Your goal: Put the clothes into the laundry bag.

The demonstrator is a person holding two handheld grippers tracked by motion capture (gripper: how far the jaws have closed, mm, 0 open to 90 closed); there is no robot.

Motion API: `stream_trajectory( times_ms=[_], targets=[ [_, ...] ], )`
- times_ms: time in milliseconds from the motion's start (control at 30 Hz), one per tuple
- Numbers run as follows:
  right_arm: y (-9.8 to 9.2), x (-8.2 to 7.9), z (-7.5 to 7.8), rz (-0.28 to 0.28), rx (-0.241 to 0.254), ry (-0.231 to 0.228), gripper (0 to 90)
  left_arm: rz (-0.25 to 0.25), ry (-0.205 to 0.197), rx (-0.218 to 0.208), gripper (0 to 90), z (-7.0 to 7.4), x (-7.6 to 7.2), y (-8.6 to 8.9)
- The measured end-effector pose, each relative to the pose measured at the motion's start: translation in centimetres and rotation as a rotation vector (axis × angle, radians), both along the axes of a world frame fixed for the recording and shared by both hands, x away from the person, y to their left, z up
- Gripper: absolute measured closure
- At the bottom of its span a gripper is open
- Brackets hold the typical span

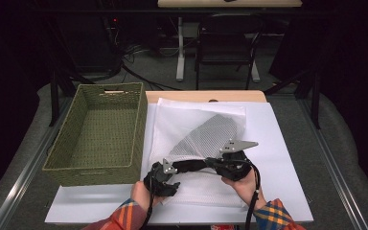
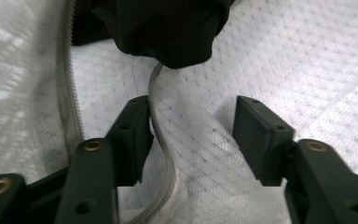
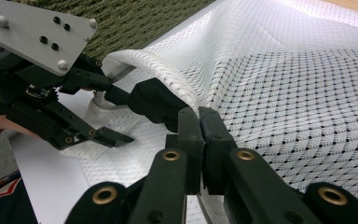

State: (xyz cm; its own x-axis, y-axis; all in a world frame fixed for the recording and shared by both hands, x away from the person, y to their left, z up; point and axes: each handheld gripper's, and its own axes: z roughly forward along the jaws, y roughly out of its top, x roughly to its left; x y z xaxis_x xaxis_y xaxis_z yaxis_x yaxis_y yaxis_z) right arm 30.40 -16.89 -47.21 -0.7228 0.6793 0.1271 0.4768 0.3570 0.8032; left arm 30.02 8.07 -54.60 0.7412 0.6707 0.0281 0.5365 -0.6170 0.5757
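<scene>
Both hands sit at the table's near edge in the high view, white mesh laundry bag (image 1: 199,139) mid-table, green basket (image 1: 100,134) along its left edge. Left gripper (image 2: 193,135), own view: jaws part-open astride the bag's zipper edge (image 2: 161,140), black garment (image 2: 168,32) beyond. Right gripper (image 3: 199,140), own view: jaws clamped on the bag's rim.

From my remote seat, overhead light falls bright on the white sheet (image 1: 278,143) while the room behind it sinks into darkness. Below the dark cloth (image 2: 168,32), the mesh bag (image 2: 205,154) blurs softly, washed out toward the left frame edge.
</scene>
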Motion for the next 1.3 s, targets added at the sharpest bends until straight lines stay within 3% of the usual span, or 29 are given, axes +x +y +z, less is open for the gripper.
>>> stream_trajectory(
  times_ms=[200, 333, 467, 633, 1033, 1233, 1300],
  targets=[
    [0.0, 0.0, -0.1, 0.001, -0.006, -0.002, 88.5, -0.028, 0.01, -0.026, 80.5, -0.1, -0.2, 0.3],
    [-0.1, 0.0, 0.0, -0.002, -0.007, -0.002, 88.4, -0.072, 0.029, -0.044, 87.3, 0.1, -0.4, 0.4],
    [-0.3, 0.2, -0.1, -0.006, -0.007, 0.002, 88.4, -0.119, 0.045, -0.07, 87.5, 0.5, -1.1, 0.7],
    [-0.3, 0.1, -0.1, -0.009, -0.012, 0.0, 88.5, -0.174, 0.064, -0.067, 87.4, 0.8, -2.1, 0.6],
    [-0.4, 0.1, -0.2, -0.013, -0.016, 0.005, 88.4, -0.213, 0.093, -0.039, 86.4, 1.2, -3.1, 2.2],
    [-0.4, -0.2, -0.1, -0.014, -0.019, -0.012, 88.5, -0.24, 0.067, -0.008, 76.0, 1.4, -3.0, 1.7],
    [-0.5, -0.3, 0.0, -0.014, -0.017, -0.012, 88.4, -0.243, 0.053, -0.002, 66.9, 1.6, -3.1, 1.5]
  ],
)
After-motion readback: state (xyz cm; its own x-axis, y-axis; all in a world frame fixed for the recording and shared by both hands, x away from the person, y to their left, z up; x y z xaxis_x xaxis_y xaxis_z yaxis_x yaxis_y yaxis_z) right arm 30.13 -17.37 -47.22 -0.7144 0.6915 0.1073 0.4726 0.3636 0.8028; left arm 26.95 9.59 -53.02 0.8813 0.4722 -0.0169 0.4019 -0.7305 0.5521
